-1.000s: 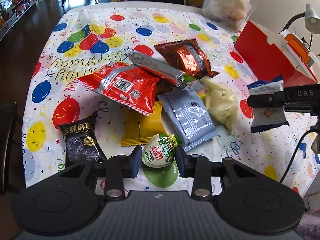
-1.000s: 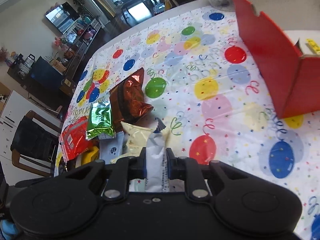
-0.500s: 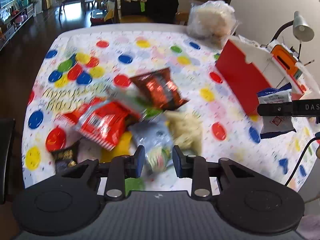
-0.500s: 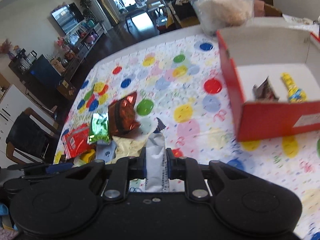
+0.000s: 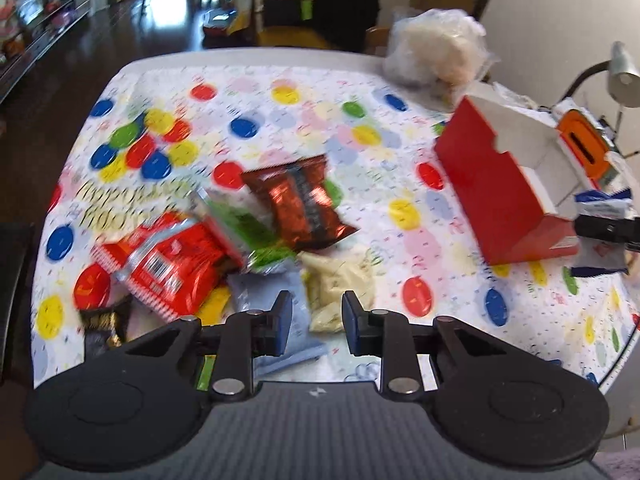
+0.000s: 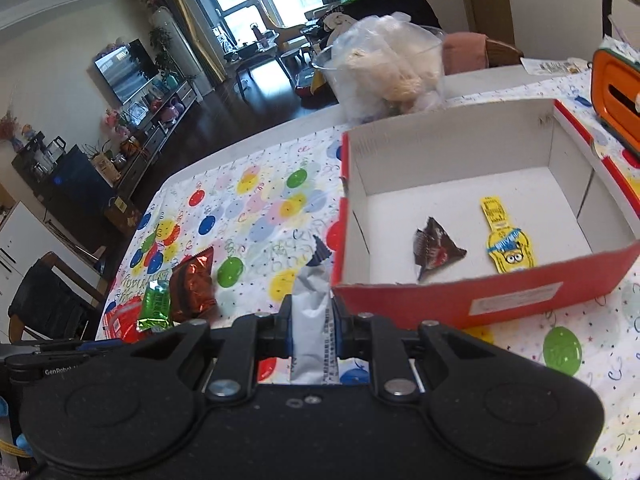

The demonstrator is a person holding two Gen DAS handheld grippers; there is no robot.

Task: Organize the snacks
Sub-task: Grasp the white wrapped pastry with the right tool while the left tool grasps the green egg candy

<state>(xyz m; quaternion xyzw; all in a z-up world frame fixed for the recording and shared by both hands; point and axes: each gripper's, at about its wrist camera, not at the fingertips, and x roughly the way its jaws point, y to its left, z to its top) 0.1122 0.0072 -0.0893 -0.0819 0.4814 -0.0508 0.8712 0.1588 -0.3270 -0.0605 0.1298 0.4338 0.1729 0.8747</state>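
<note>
Your right tongs (image 6: pixel 312 322) were clamped on a sachet (image 6: pixel 314 316); left tongs (image 5: pixel 314 322) were closing, empty. Clear the box (image 6: pixel 460 296) wall before releasing.

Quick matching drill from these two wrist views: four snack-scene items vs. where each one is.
Items:
1. white-and-blue packet
2. yellow minion packet
3. copper foil bag
4. clear plastic bag

Places:
A. inside the red box
B. on the tablecloth, in the snack pile
C. clamped in the right gripper
D. beyond the box's far wall

Pairs: 1-C, 2-A, 3-B, 4-D
</note>
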